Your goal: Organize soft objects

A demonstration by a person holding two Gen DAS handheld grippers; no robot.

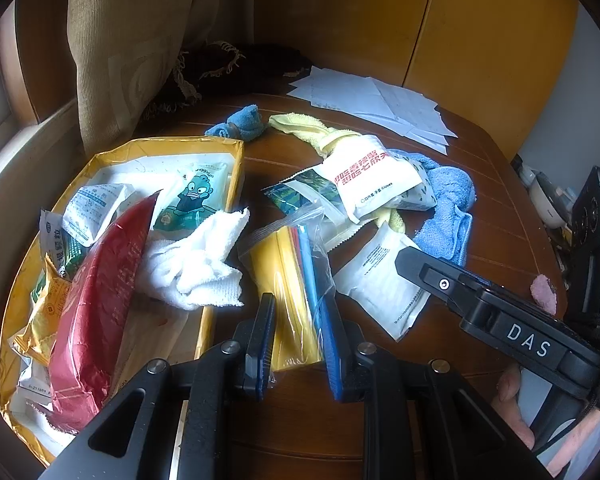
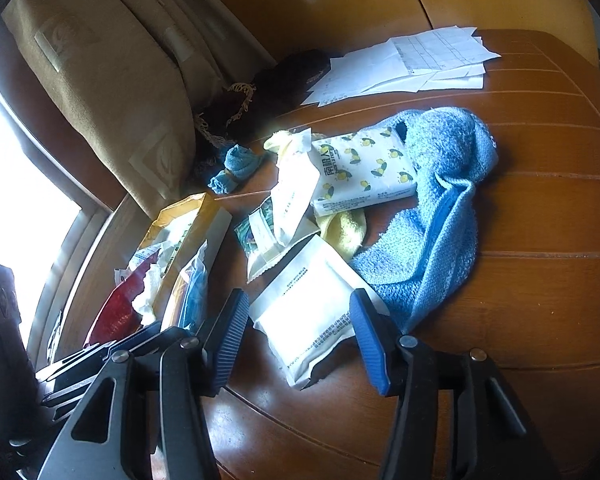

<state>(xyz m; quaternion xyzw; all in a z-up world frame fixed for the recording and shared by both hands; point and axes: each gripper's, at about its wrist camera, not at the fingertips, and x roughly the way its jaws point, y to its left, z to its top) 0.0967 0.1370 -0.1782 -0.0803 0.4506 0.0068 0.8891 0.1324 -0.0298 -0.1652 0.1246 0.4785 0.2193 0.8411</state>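
**Operator:** My left gripper point(image 1: 298, 334) is clamped on a clear zip bag point(image 1: 288, 280) of yellow, red and blue sheets; both pads press its sides. The bag sits on the wooden table point(image 1: 500, 216), just beside the yellow tray point(image 1: 228, 184).

**Observer:** And the right?

**Operator:** My right gripper point(image 2: 300, 336) stands apart, jaws wide. A flat white pouch point(image 2: 304, 320) lies between them, but I see no pad pressing it. It rests on the table, its far edge against the large blue towel point(image 2: 432, 216).

**Observer:** Where do the soft items stand?

**Operator:** The tray holds a red packet point(image 1: 96, 300), a cartoon-print pouch point(image 1: 190, 200) and other sachets. A white cloth point(image 1: 198, 264) hangs over the tray's edge onto the table. A rolled blue cloth point(image 1: 240, 122), a yellow cloth point(image 1: 312, 128) and a white pouch with red print point(image 1: 374, 184) remain outside.

**Observer:** Failure modes?

**Operator:** In my judgement, three. First: the zip bag's film is slick, so it may slide out of the pads on lifting. Second: carrying it towards the tray may snag the white cloth and drag it off. Third: closing the right jaws near the pouch's far edge may pinch the towel as well, lifting both.
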